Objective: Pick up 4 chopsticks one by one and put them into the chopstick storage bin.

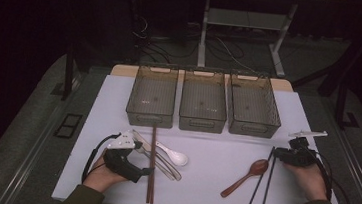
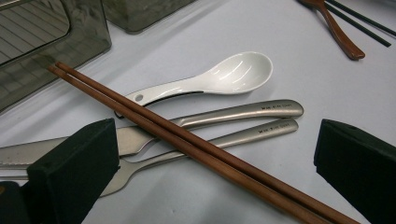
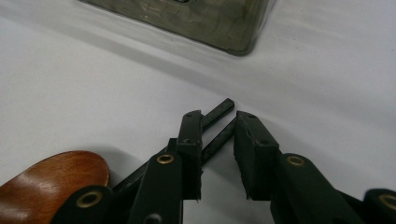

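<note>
Chopsticks are what both grippers are busy with. High view shows the whole white table point(image 1: 211, 185) with three see-through boxes in a row near the top middle: left box point(image 1: 152, 95), middle box point(image 1: 204, 100), right box point(image 1: 254, 105). All three have nothing in them. Left gripper view shows small things up close: brown chopsticks point(image 2: 196, 144) lie slanted across a knife and fork point(image 2: 243, 122), and a white spoon point(image 2: 219, 77) sits above them. Left gripper point(image 1: 130, 160) is at the lower left of the high view, and its jaws stand wide apart with the brown chopsticks between them, not pinched. Right gripper point(image 3: 217, 154) has its jaws a little apart around the tips of the black chopsticks point(image 3: 218, 122); I cannot tell if they squeeze. A brown wooden spoon point(image 3: 51, 184) lies just beside it, at the lower left.
</note>
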Tool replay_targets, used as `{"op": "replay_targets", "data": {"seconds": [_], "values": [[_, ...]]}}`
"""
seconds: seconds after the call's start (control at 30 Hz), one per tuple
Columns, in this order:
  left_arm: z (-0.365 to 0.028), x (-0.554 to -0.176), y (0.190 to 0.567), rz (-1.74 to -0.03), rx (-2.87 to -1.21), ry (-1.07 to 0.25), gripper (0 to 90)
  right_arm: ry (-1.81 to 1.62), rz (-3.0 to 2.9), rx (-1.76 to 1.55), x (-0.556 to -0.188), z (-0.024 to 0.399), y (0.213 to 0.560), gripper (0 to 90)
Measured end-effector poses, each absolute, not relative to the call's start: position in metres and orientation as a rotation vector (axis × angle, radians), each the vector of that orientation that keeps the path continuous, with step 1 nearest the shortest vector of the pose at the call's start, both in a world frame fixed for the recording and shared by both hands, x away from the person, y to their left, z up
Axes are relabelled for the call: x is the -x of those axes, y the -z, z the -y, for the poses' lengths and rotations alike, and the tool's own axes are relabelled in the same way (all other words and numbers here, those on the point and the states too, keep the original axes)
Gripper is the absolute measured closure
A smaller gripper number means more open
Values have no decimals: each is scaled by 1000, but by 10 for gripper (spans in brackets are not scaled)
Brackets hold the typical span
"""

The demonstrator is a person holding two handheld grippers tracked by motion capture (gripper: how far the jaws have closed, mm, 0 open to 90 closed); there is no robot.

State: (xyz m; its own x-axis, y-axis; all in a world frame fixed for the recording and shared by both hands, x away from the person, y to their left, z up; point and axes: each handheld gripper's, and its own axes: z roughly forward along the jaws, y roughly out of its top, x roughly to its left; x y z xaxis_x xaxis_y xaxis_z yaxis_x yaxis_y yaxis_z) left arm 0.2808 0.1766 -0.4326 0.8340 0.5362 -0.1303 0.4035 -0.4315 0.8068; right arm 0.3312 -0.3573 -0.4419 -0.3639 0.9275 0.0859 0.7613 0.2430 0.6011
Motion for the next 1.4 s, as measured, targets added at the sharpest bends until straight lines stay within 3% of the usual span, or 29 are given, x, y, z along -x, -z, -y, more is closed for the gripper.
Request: {"op": "replay_targets", "data": {"seconds": [0.47,0.63,1.4], "values": [[-176,-281,433,-686,-2082,-177,0,-778,-2229,-1536,-335,361,442,798],[-176,-281,433,-685,-2083,-177,0,-789,-2207,-1549,-335,363,440,748],[-175,-280,433,-678,-2094,-174,0,-774,-2214,-1543,-340,340,439,723]]}}
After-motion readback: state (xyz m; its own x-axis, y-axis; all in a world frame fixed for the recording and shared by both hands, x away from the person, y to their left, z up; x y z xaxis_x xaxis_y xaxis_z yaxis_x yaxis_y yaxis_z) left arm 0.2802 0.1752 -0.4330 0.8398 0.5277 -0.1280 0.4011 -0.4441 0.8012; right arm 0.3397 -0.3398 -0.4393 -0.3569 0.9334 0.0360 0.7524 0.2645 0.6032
